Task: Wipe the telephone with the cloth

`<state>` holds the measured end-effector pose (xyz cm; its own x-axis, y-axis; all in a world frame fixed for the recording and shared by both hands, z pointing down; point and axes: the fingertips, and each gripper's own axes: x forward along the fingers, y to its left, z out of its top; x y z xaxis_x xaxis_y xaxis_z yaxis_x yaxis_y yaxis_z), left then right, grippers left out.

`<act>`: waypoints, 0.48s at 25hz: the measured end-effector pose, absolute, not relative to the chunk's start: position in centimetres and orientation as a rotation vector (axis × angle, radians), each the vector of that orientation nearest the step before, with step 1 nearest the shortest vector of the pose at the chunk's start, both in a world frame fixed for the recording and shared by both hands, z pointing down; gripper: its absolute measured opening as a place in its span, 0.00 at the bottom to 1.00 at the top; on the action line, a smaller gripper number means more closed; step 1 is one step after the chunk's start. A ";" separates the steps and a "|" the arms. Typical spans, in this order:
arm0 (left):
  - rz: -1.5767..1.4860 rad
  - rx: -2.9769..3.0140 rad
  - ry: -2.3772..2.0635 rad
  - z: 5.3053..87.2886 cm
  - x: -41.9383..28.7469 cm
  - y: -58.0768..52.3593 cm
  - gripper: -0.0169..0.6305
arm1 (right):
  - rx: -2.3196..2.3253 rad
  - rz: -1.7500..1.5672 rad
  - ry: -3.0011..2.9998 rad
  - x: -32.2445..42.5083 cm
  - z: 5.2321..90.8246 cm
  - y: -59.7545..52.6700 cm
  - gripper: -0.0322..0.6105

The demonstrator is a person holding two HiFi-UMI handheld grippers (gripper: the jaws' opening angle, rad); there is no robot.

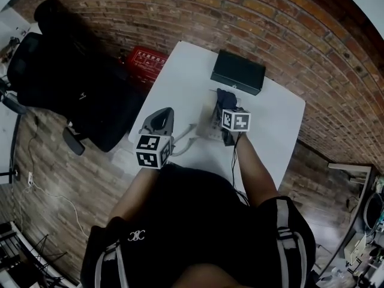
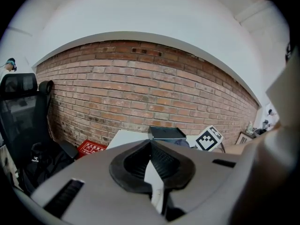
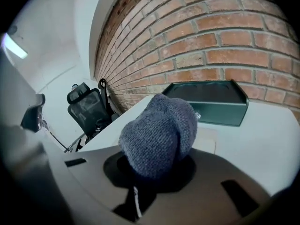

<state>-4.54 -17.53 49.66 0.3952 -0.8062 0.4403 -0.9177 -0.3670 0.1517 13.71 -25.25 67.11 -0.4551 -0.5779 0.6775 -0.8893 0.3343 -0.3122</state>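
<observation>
Right now my right gripper is clamped on the bunched grey-blue cloth, and the wad pokes past the jaws, I'd judge as a wiping pad. The pale telephone lies on the white table just beneath. My left gripper hangs closed, seemingly empty. The print on the red crate is too small to read.
</observation>
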 end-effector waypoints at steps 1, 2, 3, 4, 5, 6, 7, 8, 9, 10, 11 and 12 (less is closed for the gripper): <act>0.416 2.291 -1.480 49.7 -4.3 -17.6 0.02 | 1.272 0.932 -2.157 13.5 67.3 -24.6 0.11; 0.418 2.296 -1.468 49.7 -4.0 -17.7 0.02 | 1.259 0.925 -2.159 13.4 67.4 -24.0 0.11; 0.419 2.304 -1.455 49.7 -3.7 -17.8 0.02 | 1.250 0.915 -2.160 13.2 67.5 -23.5 0.11; 0.420 2.314 -1.443 49.7 -3.4 -17.9 0.02 | 1.244 0.907 -2.160 12.9 67.6 -22.9 0.11; 0.421 2.325 -1.431 49.7 -3.0 -18.0 0.02 | 1.240 0.905 -2.161 12.7 67.7 -22.4 0.11; 0.423 2.336 -1.420 49.7 -2.6 -18.0 0.02 | 1.235 0.907 -2.165 12.5 67.8 -21.9 0.11; 0.425 2.344 -1.406 49.8 -2.1 -18.1 0.02 | 1.228 0.914 -2.175 12.3 67.9 -21.4 0.11; 0.428 2.350 -1.392 49.9 -1.7 -18.1 0.02 | 1.219 0.926 -2.188 12.1 68.0 -21.0 0.11; 0.430 2.355 -1.380 50.0 -1.4 -18.2 0.02 | 1.212 0.941 -2.202 11.9 68.0 -20.6 0.11; 0.431 2.360 -1.372 50.1 -1.1 -18.3 0.02 | 1.206 0.955 -2.214 11.7 67.9 -20.2 0.11; 0.431 2.364 -1.367 50.2 -0.9 -18.4 0.02 | 1.198 0.963 -2.222 11.6 68.0 -19.8 0.11; 0.430 2.366 -1.363 50.2 -0.8 -18.4 0.02 | 1.188 0.963 -2.224 11.5 68.2 -19.4 0.11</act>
<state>-0.81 -18.43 50.23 0.4841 -0.7572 0.4384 -0.8717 -0.4606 0.1671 11.53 -19.36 68.19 -0.5347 -0.5376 0.6520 -0.8433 0.3888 -0.3710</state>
